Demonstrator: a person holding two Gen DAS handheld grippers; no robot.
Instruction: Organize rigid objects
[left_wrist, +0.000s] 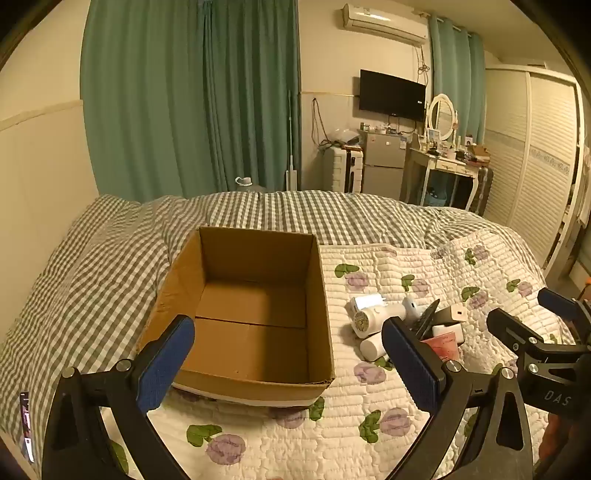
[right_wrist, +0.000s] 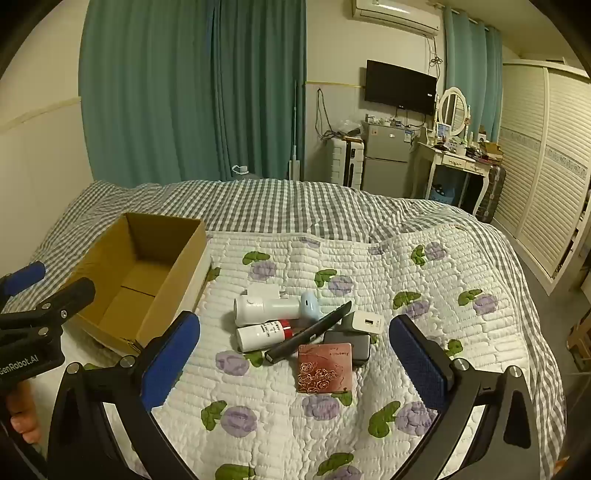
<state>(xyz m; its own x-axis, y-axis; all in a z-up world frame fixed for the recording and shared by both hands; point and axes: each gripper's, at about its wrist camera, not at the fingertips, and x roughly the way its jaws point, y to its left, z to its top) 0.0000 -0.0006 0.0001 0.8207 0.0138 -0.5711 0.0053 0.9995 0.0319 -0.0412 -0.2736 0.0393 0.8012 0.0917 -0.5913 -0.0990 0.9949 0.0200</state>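
An empty open cardboard box (left_wrist: 255, 314) sits on the bed, also in the right wrist view (right_wrist: 136, 277). To its right lies a pile: a white handheld device (right_wrist: 266, 308), a white bottle with a red band (right_wrist: 262, 334), a black flat bar (right_wrist: 310, 332), a pink rose-patterned box (right_wrist: 325, 367), a dark case (right_wrist: 351, 343) and a white charger (right_wrist: 365, 321). The pile shows in the left view (left_wrist: 406, 321). My left gripper (left_wrist: 291, 365) is open in front of the box. My right gripper (right_wrist: 295, 365) is open just before the pile.
A white floral quilt (right_wrist: 369, 424) covers a grey checked duvet (right_wrist: 258, 203). Teal curtains (right_wrist: 184, 92), a fridge (right_wrist: 386, 158), a dressing table (right_wrist: 458, 158) and a louvred wardrobe (right_wrist: 546, 166) stand beyond the bed. The wall is on the left.
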